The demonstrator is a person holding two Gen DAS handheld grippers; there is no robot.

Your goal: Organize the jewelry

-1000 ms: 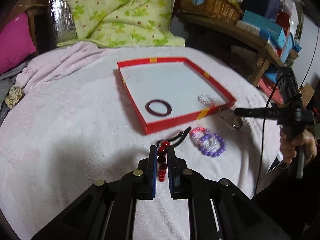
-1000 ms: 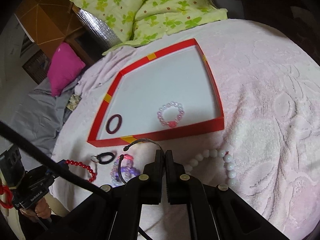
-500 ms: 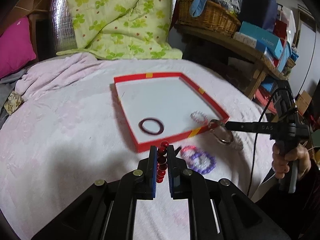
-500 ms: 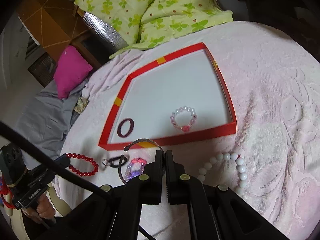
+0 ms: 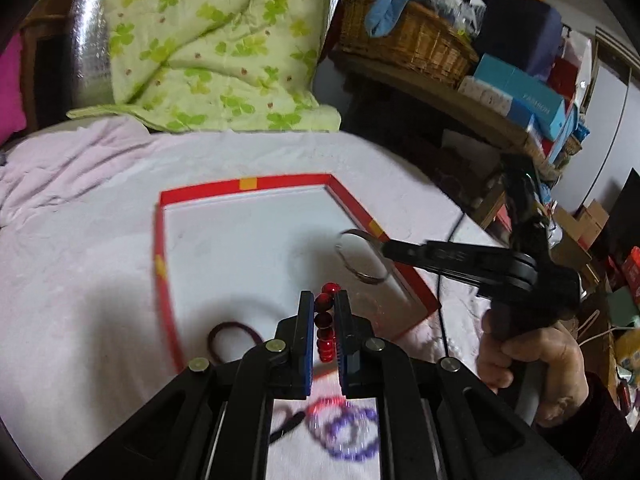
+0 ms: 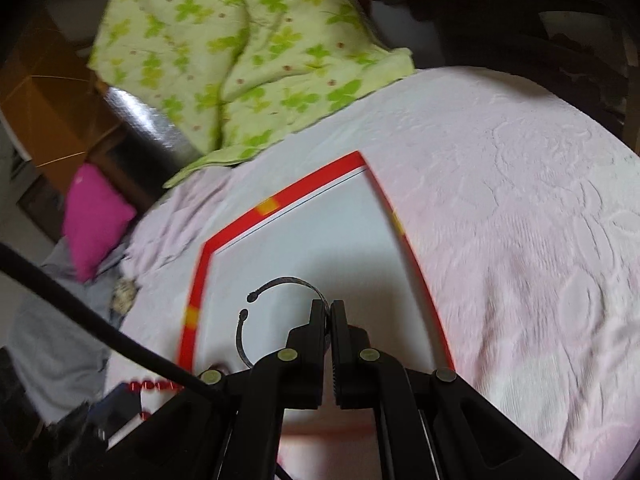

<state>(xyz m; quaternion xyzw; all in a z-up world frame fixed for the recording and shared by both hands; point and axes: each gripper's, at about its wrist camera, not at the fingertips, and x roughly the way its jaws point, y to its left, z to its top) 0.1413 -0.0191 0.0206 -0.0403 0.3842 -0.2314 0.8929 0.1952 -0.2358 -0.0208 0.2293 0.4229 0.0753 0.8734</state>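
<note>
- Two claws are hanging over the shallow red-rimmed cardboard tray with a white floor [image 5: 256, 248], which is lying on the pale pink textured bedspread [image 5: 80, 280], and each is carrying a piece of jewelry, so both coming moves look like releases into the tray.
- At the left, the left claw [image 5: 323, 320] is pinching the string of glossy dark red round beads [image 5: 325, 322] between its blue-edged fingers [image 5: 306, 332]; the strand is running lengthwise along the fingers, its free end pointing forward over the tray's near part.
- Just left of that claw, the dark maroon ring-shaped bangle [image 5: 232, 340] is already resting on the tray floor near the front corner.
- To the right, the right claw [image 6: 330, 316] is pressed together on the thin open silver-grey wire bangle with ball ends [image 6: 256, 312]; the hoop is hanging out to that claw's left, over the white floor.
- Outside the tray, on the bedspread below the left claw, the purple and pink beaded bracelets [image 5: 348, 432] are waiting, blurred.
</note>
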